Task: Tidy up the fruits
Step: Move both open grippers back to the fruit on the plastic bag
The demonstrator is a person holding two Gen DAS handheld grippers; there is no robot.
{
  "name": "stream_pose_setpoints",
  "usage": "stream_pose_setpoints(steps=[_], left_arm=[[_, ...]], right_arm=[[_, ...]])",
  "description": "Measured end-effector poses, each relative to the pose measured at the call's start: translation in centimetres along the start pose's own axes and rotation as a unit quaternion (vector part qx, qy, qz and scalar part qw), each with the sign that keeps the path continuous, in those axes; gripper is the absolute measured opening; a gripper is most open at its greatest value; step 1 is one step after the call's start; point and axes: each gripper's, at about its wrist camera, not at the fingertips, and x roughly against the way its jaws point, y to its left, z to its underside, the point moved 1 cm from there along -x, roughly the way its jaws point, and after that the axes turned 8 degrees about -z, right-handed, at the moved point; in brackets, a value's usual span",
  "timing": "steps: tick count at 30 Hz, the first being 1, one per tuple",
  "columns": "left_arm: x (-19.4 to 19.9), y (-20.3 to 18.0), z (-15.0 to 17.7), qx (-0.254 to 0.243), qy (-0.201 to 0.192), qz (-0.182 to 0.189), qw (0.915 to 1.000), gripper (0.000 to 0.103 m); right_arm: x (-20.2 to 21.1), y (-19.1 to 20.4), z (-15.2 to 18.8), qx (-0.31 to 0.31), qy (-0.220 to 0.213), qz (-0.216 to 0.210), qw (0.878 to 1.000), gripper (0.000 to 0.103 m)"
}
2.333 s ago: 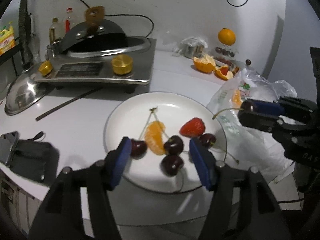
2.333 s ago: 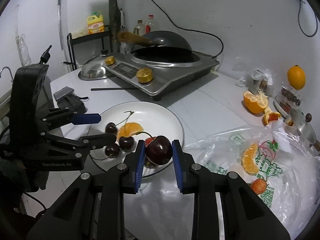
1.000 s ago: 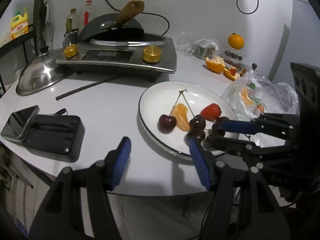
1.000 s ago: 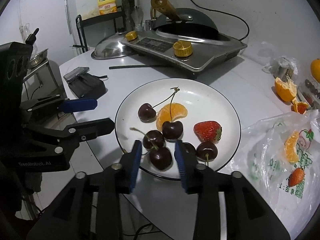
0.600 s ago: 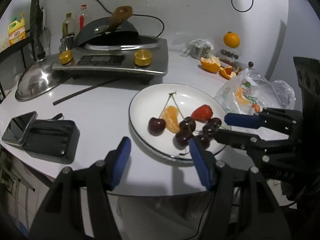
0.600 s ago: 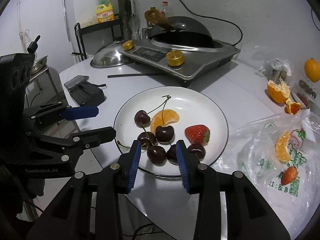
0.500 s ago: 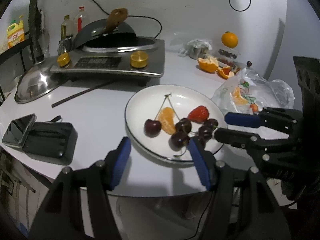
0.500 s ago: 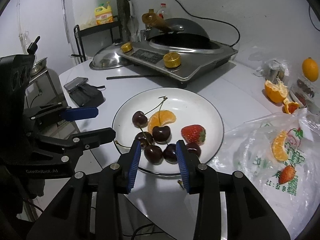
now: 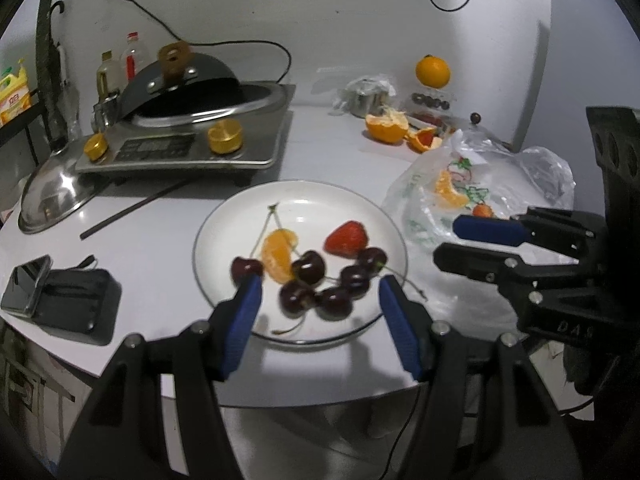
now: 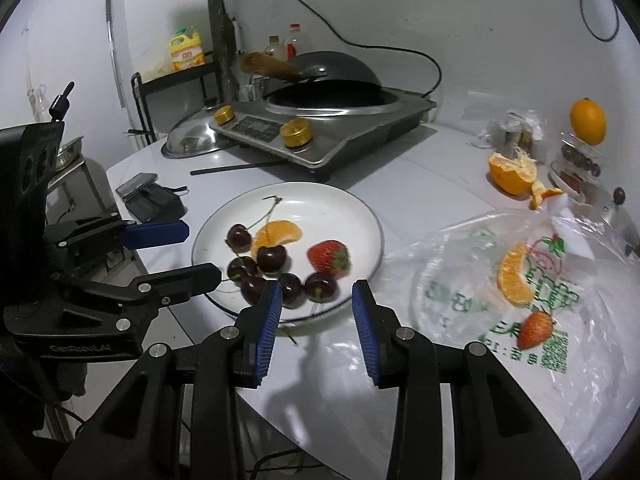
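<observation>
A white plate (image 9: 304, 200) (image 10: 332, 200) holds several dark cherries (image 9: 308, 272) (image 10: 272, 258), an orange segment (image 9: 280, 254) (image 10: 280, 232) and a strawberry (image 9: 346, 238) (image 10: 328, 258). A clear plastic bag (image 10: 520, 280) (image 9: 480, 184) to its right holds another orange segment (image 10: 514, 274) and a strawberry (image 10: 536, 330). My left gripper (image 9: 320, 312) is open and empty at the plate's near edge. My right gripper (image 10: 316, 312) is open and empty, just off the plate's near right edge.
An induction cooker with a dark wok (image 9: 192, 136) stands behind the plate, a steel lid (image 9: 52, 196) and a chopstick (image 9: 132, 208) to its left. A phone on a black case (image 9: 60, 296) lies near the left edge. Peeled orange pieces (image 10: 514, 174) and a whole orange (image 10: 588, 120) sit at the back right.
My right gripper put its cherry on the plate, opened, and drew back to the right. My left gripper moved closer to the plate's near edge.
</observation>
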Motion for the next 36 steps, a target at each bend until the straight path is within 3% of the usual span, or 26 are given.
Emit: stream_pose_setpoints(steps=[36], left_arm=[[-0.6,-13.1,-2.7,-0.086,-0.002,0.034,0.9957,0.062]], right_arm=[[8.0,-9.9,4.5,-0.074,-0.049,0.036,0.995,0.038]])
